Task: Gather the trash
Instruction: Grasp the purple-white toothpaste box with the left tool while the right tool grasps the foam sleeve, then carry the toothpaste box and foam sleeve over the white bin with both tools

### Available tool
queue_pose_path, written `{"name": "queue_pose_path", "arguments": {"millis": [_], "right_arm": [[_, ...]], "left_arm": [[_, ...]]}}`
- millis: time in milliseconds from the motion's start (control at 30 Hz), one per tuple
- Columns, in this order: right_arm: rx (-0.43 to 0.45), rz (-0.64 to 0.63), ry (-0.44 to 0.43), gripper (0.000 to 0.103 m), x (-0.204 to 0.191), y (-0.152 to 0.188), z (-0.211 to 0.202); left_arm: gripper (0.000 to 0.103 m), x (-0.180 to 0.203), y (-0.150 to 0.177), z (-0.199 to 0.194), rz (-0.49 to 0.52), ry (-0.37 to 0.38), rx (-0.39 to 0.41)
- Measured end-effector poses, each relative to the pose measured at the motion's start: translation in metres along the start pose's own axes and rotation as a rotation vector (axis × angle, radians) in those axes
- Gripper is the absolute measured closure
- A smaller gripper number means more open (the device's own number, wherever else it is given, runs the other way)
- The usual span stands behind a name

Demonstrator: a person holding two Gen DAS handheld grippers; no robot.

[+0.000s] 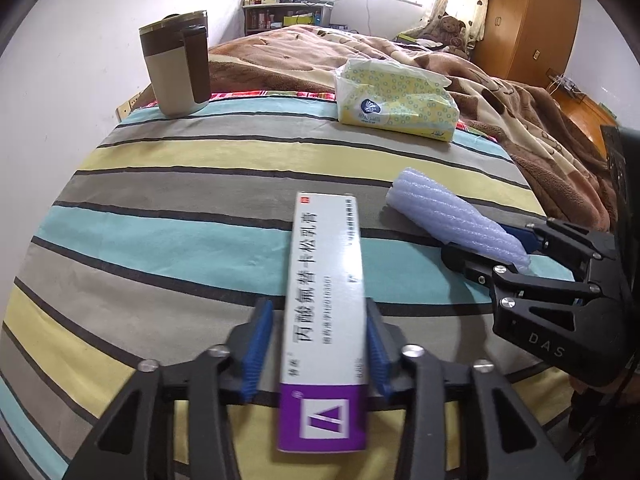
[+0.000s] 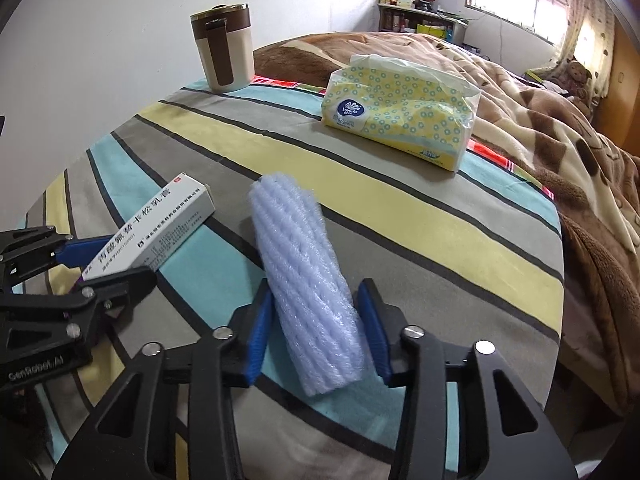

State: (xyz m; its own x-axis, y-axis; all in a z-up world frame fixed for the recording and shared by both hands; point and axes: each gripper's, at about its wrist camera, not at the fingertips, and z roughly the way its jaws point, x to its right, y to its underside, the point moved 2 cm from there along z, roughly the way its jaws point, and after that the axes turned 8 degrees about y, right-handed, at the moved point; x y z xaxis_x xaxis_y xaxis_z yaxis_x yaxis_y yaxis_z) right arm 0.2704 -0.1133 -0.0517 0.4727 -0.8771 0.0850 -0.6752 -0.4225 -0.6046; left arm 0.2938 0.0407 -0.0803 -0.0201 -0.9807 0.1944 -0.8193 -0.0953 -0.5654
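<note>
My left fingers (image 1: 318,350) are clenched on a long white cardboard medicine box with a purple end (image 1: 326,312), their blue pads pressed against its two long sides near the purple end at the bottom centre of the left wrist view. The box points away from me toward the middle of the frame.

My right fingers (image 2: 316,334) grasp a pale blue roll of ribbed foam wrap (image 2: 308,288); the left blue pad presses its side, and the right pad sits against or just beside its other side. The roll runs from bottom centre toward the middle of the right wrist view. In that view the medicine box (image 2: 160,226) lies to the left of the roll, held by my left fingers (image 2: 102,270) at the left edge.

Both things are over a striped cloth of teal, yellow and grey bands (image 1: 160,208); I cannot tell whether they are touching it. At upper left stands a beige and brown lidded mug (image 1: 178,64), upright. At upper centre lies a yellow soft pack of tissues (image 1: 394,98). Behind them stretches a bed with a brown blanket (image 1: 500,92).
</note>
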Motion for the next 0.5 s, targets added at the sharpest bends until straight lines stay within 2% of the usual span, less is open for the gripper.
{"name": "queue_pose_path", "arguments": {"millis": [133, 500], "right_arm": [[-0.001, 0.015, 0.003, 0.072, -0.001, 0.004, -0.004], [0.050, 0.119, 0.014, 0.072, 0.005, 0.018, -0.037]], "left_arm": [[0.066, -0.002, 0.002, -0.003, -0.013, 0.011, 0.004], [0.066, 0.008, 0.013, -0.029, 0.000, 0.042, 0.042]]}}
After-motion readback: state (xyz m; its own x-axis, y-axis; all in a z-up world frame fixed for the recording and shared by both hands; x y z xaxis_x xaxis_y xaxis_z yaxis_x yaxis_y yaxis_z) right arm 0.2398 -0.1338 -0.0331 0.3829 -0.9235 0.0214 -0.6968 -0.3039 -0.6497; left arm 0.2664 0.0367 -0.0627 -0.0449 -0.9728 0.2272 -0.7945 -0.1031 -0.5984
